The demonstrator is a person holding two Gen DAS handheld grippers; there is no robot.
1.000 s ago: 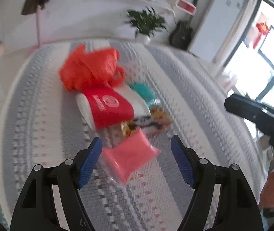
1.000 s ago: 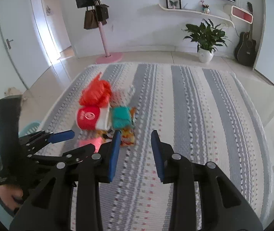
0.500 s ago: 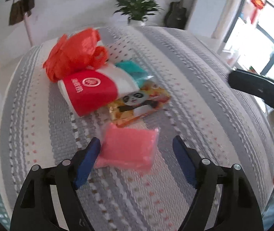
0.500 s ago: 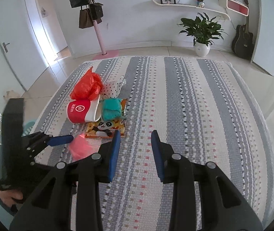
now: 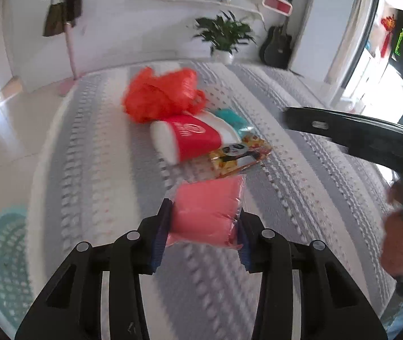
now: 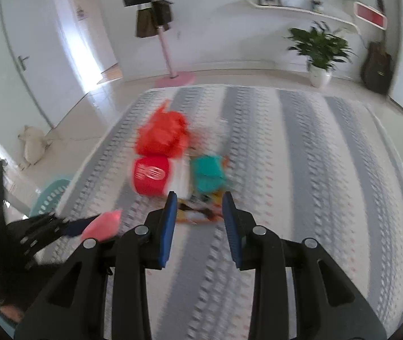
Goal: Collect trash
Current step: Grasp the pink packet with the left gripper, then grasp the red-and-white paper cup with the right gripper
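My left gripper (image 5: 204,226) is shut on a pink plastic packet (image 5: 207,209) and holds it just above the striped rug (image 5: 88,170). Beyond it lie a red and white paper cup (image 5: 193,140) on its side, an orange plastic bag (image 5: 161,96), a teal packet (image 5: 232,119) and a yellow panda snack wrapper (image 5: 238,155). My right gripper (image 6: 200,218) is open and empty, low over the rug, with the panda wrapper (image 6: 198,215) between and just beyond its fingertips. In the right wrist view the pink packet (image 6: 103,222) shows at the left in the left gripper.
A teal basket (image 5: 6,260) stands on the floor off the rug's left edge; it also shows in the right wrist view (image 6: 49,195). A coat stand (image 6: 164,42), a potted plant (image 6: 319,53) and a guitar (image 6: 377,65) line the far wall.
My left gripper has closed on the pink packet and lifted it slightly. My right gripper has moved forward and down towards the pile of trash.
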